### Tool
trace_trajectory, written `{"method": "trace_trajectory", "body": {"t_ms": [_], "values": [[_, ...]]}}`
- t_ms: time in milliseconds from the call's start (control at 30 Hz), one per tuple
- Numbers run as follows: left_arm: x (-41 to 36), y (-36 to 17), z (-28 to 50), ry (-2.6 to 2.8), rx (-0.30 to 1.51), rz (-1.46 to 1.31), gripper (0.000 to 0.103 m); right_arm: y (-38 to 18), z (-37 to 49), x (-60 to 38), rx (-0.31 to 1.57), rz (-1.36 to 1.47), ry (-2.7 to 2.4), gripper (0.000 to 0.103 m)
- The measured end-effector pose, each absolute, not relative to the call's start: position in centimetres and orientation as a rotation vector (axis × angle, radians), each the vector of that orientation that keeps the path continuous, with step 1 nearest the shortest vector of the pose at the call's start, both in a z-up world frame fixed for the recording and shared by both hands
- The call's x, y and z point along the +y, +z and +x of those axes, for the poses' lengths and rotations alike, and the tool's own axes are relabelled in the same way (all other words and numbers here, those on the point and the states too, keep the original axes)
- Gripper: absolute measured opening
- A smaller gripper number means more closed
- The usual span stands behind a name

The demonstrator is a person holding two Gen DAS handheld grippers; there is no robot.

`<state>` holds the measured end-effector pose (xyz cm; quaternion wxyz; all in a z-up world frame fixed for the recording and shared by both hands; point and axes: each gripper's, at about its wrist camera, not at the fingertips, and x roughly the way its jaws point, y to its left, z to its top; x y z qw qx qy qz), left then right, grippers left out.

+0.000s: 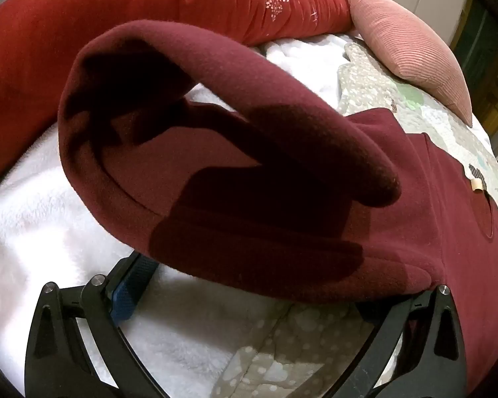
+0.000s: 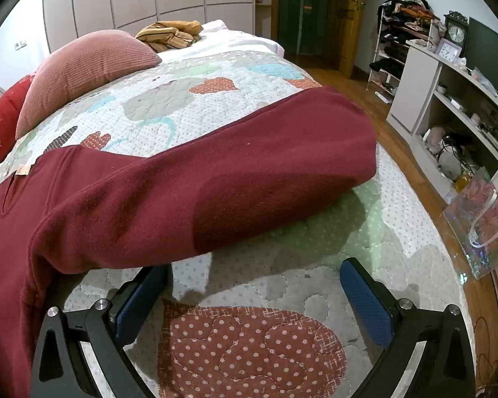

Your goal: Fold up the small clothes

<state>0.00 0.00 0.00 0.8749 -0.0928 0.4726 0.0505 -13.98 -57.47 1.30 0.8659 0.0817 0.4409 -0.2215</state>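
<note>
Sweater (image 1: pixel 235 152): maroon fleece, lying on the bed. Left wrist view: one sleeve curls up in a loop over the body, part on white blanket (image 1: pixel 49 219), part on quilt (image 1: pixel 375 99). Small tan label (image 1: pixel 475 185) at the neck. Left gripper (image 1: pixel 249 298) fingers wide apart, nothing clamped; right fingertip hidden under the hem. Right wrist view: other sleeve (image 2: pixel 282 152) stretched flat across the quilt (image 2: pixel 235 341). Right gripper (image 2: pixel 252 295) fingers wide apart, empty, just below the sleeve edge.
</note>
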Motion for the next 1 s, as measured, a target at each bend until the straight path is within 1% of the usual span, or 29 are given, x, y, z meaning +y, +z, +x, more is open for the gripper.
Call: {"method": "trace_trajectory", "body": {"t_ms": [767, 867, 1000], "values": [[0.3, 0.0, 0.1, 0.102, 1.002, -0.207, 0.102, 1.2, -14.2, -57.6, 0.923, 0.17, -0.453, 0.103], [0.2, 0.3, -0.1, 0.099, 1.034, -0.208, 0.102, 1.3, -14.2, -57.5, 0.923, 0.169, -0.453, 0.103], [-1.0, 2.1, -2.5, 0.104, 0.985, -0.182, 0.102, 1.3, -14.3, -57.5, 0.924, 0.168, -0.455, 0.103]]}}
